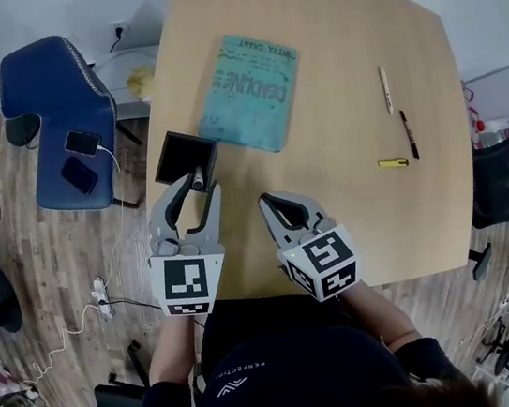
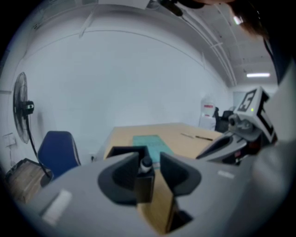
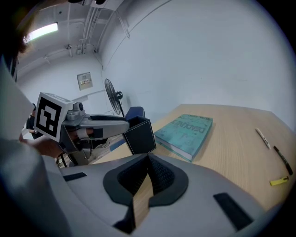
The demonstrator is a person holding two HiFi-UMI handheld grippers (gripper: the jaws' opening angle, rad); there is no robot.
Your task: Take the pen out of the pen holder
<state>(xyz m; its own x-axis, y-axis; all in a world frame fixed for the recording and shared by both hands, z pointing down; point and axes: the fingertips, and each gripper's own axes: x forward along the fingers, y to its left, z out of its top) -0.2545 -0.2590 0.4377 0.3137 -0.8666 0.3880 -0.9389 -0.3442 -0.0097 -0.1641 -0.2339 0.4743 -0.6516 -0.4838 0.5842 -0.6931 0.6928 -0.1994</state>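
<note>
Head view - small black square pen holder (image 1: 179, 155) sits at the left edge of the light wooden table (image 1: 361, 220), with a dark pen with a pale cap (image 1: 197, 180) standing in its near corner. The left gripper (image 1: 196, 189) straddles that corner and the right gripper (image 1: 271, 203) is just beside it. Left gripper view: jaws apart, pen top between them, not pinched. Right gripper view: jaws pressed together, empty. The pen looks light, stiff and smooth - best pinched on the shaft above the rim and lifted straight up.
</note>
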